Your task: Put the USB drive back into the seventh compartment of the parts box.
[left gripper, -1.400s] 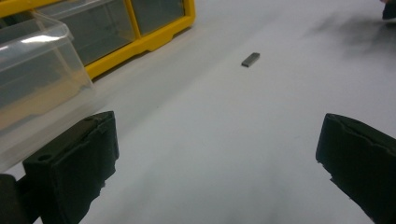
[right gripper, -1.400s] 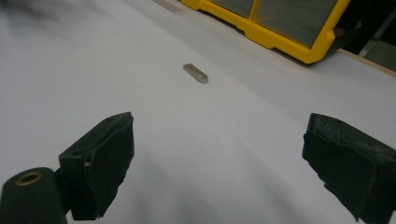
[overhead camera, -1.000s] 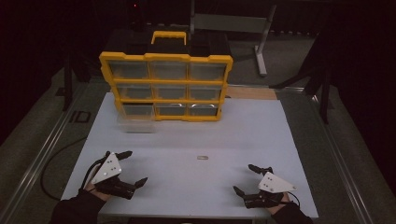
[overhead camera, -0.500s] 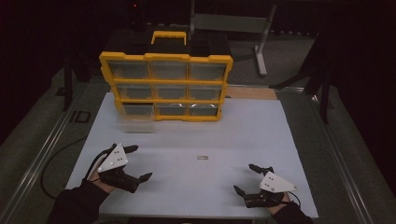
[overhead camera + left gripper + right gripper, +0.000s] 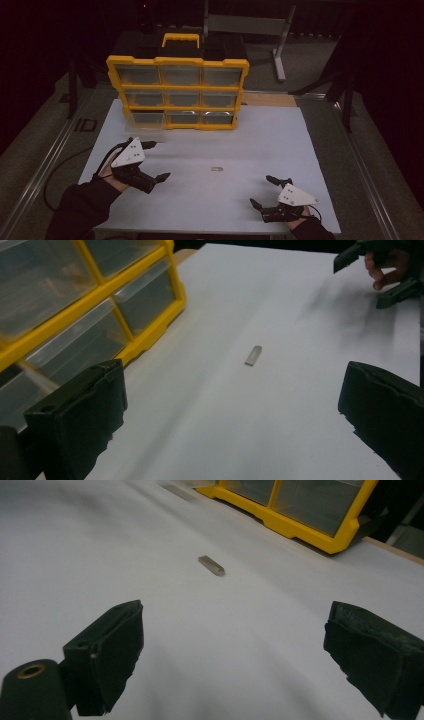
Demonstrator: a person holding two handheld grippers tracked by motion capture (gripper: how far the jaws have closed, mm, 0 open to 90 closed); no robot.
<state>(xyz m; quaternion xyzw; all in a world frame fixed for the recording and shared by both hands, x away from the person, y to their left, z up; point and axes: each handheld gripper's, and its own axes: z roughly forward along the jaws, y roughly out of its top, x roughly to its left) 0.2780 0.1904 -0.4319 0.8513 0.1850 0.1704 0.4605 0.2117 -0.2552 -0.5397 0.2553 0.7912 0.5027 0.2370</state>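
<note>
Metal bar (image 5: 216, 168) on the counter (image 5: 300, 150)
Small, grey, oblong; it lies flat, untouched, between both claws.

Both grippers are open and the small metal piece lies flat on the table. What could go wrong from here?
1. The small metal piece is thin and lies flat on the white table; wide jaws may push it away instead of gripping it.
2. The left gripper is close to the pulled-out bottom-left drawer of the yellow organizer and might bump it.
</note>
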